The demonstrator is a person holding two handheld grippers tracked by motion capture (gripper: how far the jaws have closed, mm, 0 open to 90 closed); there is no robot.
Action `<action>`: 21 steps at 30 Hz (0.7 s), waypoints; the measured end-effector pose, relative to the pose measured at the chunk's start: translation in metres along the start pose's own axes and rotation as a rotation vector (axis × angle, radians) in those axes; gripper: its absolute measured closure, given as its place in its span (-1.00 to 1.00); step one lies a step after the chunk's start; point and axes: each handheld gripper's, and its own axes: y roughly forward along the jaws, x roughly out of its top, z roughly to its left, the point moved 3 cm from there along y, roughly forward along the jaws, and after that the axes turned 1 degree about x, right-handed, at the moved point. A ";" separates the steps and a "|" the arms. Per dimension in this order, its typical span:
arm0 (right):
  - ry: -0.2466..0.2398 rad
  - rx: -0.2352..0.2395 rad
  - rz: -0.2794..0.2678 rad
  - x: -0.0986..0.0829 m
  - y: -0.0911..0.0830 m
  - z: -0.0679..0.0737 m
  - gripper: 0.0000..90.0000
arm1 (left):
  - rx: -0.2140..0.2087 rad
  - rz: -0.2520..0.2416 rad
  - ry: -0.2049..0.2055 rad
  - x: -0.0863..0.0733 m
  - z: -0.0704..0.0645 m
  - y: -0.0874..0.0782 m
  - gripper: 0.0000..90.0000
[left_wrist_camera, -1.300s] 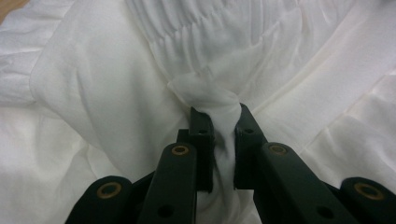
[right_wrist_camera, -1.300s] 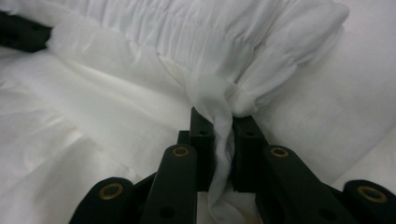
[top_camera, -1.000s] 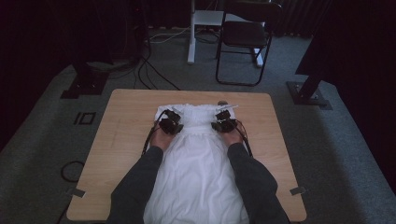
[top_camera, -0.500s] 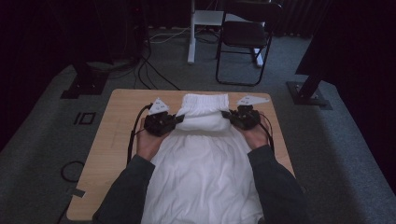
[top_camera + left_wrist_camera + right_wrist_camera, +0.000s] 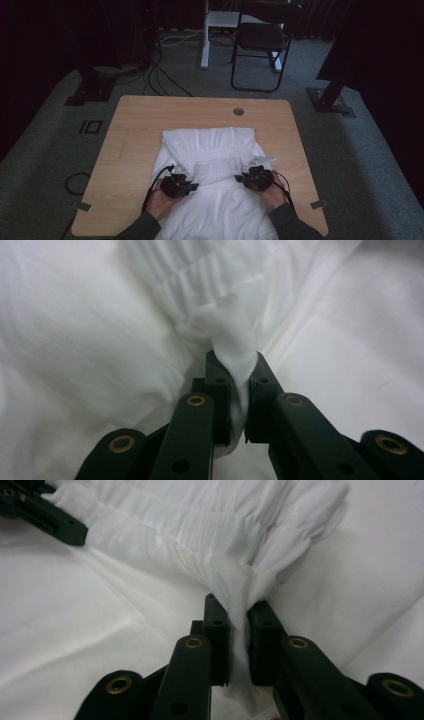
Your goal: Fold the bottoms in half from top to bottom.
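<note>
A white garment [image 5: 215, 200] with a gathered elastic band [image 5: 216, 166] lies folded on the wooden table [image 5: 135, 130]. My left gripper [image 5: 192, 184] is shut on the band's left corner, and white cloth [image 5: 235, 347] is pinched between its black jaws. My right gripper [image 5: 239, 178] is shut on the band's right corner, with bunched fabric [image 5: 240, 592] squeezed in its jaws. In the right gripper view the left gripper [image 5: 75, 532] shows at the top left, holding the far end of the ruffled band [image 5: 200, 515]. The folded edge of the garment [image 5: 210, 136] lies farther up the table.
A round cable hole [image 5: 238, 111] sits near the table's far edge. Bare wood lies left, right and beyond the cloth. A black chair [image 5: 262, 40] and a white stand [image 5: 205, 35] are on the carpet behind the table, with cables [image 5: 160, 75] nearby.
Both grippers have pulled the gathered band back toward the person, from the table's far part to near its front, folding the garment over itself. Both stay shut on the cloth.
</note>
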 end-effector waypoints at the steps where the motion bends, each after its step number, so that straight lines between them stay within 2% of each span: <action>1: 0.007 0.005 0.010 -0.004 0.004 0.000 0.79 | -0.009 -0.005 -0.008 -0.001 0.002 0.001 0.86; 3: 0.018 0.008 0.021 -0.007 0.007 0.000 0.78 | -0.013 -0.002 -0.010 -0.001 0.004 0.001 0.87; 4: 0.021 0.006 0.030 -0.009 0.011 0.000 0.78 | 0.000 0.012 0.026 0.002 0.006 0.001 0.87; 6: 0.061 0.016 0.043 -0.008 0.020 -0.002 0.77 | 0.022 0.032 0.059 0.007 0.013 0.002 0.86; 7: 0.078 0.017 0.037 -0.006 0.022 -0.003 0.77 | 0.033 0.040 0.068 0.010 0.019 0.002 0.86; 9: 0.079 0.008 0.030 -0.001 0.028 -0.002 0.76 | 0.041 0.062 0.068 0.018 0.033 0.002 0.85; 12: 0.089 0.014 0.018 0.009 0.040 -0.001 0.76 | 0.078 0.084 0.054 0.033 0.062 0.004 0.84; 15: 0.077 0.012 0.019 0.023 0.053 -0.003 0.78 | 0.128 0.095 0.060 0.046 0.083 0.007 0.83; 18: 0.029 -0.021 0.014 0.038 0.066 -0.014 0.80 | 0.174 0.086 0.051 0.056 0.094 0.013 0.83; 20: 0.050 -0.029 0.013 0.046 0.071 -0.026 0.81 | 0.195 0.076 0.053 0.062 0.097 0.017 0.83; 21: 0.060 -0.038 0.012 0.051 0.074 -0.037 0.82 | 0.197 0.069 0.050 0.064 0.097 0.020 0.83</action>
